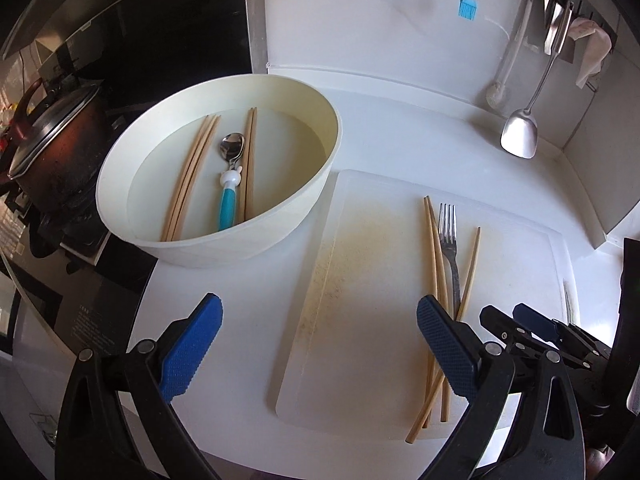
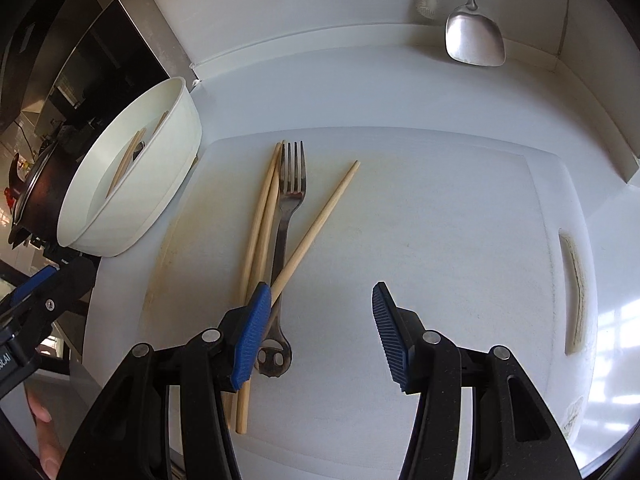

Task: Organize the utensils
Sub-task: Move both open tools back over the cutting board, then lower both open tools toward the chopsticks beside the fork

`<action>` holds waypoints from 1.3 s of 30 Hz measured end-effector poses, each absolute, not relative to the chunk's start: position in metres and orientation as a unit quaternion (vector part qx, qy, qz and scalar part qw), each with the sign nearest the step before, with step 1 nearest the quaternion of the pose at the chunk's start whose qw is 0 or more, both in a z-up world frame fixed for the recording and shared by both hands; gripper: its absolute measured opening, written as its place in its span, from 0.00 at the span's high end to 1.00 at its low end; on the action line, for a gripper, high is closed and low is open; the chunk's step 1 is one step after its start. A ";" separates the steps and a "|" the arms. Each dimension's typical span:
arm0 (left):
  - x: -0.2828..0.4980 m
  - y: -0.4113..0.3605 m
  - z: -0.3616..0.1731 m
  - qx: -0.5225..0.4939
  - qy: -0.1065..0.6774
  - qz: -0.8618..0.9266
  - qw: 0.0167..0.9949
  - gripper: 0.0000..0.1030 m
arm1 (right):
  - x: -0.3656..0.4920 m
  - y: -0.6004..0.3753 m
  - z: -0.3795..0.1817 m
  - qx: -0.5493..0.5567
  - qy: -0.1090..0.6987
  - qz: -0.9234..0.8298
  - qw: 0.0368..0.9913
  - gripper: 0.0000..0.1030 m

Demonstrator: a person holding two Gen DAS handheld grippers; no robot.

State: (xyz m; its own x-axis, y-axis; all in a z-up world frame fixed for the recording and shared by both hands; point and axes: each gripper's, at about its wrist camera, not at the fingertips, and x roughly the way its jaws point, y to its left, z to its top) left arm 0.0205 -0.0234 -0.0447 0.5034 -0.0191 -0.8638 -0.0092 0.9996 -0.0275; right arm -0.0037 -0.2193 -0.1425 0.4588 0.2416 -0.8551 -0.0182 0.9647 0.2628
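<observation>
A white cutting board point(image 1: 360, 280) point(image 2: 440, 220) lies on the counter with three wooden chopsticks point(image 1: 434, 248) point(image 2: 262, 216) and a metal fork point(image 1: 450, 240) point(image 2: 290, 184) on it. A cream bowl point(image 1: 280, 208) point(image 2: 160, 184) at the left holds several chopsticks point(image 1: 192, 176) and a blue-handled spoon point(image 1: 229, 192). My left gripper point(image 1: 320, 340) is open and empty above the board's left part. My right gripper point(image 2: 320, 320) is open and empty just right of the fork; its left finger point(image 2: 252, 332) overlaps the chopsticks. It also shows in the left wrist view point(image 1: 532, 328).
A dark pot with lid point(image 1: 52, 152) sits on the stove at the left. A metal spatula point(image 1: 520, 132) point(image 2: 474, 40), a brush point(image 1: 498, 92) and a blue silicone brush point(image 1: 467, 6) hang on the back wall. A white ledge point(image 1: 600, 200) bounds the right side.
</observation>
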 end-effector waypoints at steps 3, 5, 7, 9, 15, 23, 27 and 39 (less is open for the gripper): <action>0.018 -0.027 -0.047 -0.004 0.498 -0.006 0.867 0.07 | 0.000 -0.216 -0.146 0.109 0.512 0.081 0.848 0.51; 0.019 -0.030 -0.049 0.012 0.492 -0.014 0.870 0.07 | 0.000 -0.212 -0.146 0.103 0.510 0.075 0.851 0.51; 0.022 -0.033 -0.051 0.023 0.495 -0.018 0.868 0.07 | 0.000 -0.211 -0.147 0.105 0.512 0.074 0.850 0.51; 0.025 -0.032 -0.053 0.015 0.496 -0.024 0.868 0.07 | 0.002 -0.208 -0.149 0.096 0.516 0.074 0.848 0.51; 0.034 -0.033 -0.060 0.002 0.508 -0.030 0.861 0.07 | 0.002 -0.201 -0.154 0.078 0.528 0.069 0.843 0.51; 0.035 -0.042 -0.066 0.012 0.513 -0.041 0.857 0.07 | 0.001 -0.206 -0.154 0.058 0.522 0.058 0.849 0.51; 0.035 -0.042 -0.068 0.008 0.517 -0.042 0.855 0.07 | 0.000 -0.204 -0.152 0.063 0.522 0.068 0.848 0.51; 0.034 -0.034 -0.067 0.001 0.513 -0.031 0.858 0.07 | 0.002 -0.197 -0.156 0.046 0.528 0.067 0.845 0.51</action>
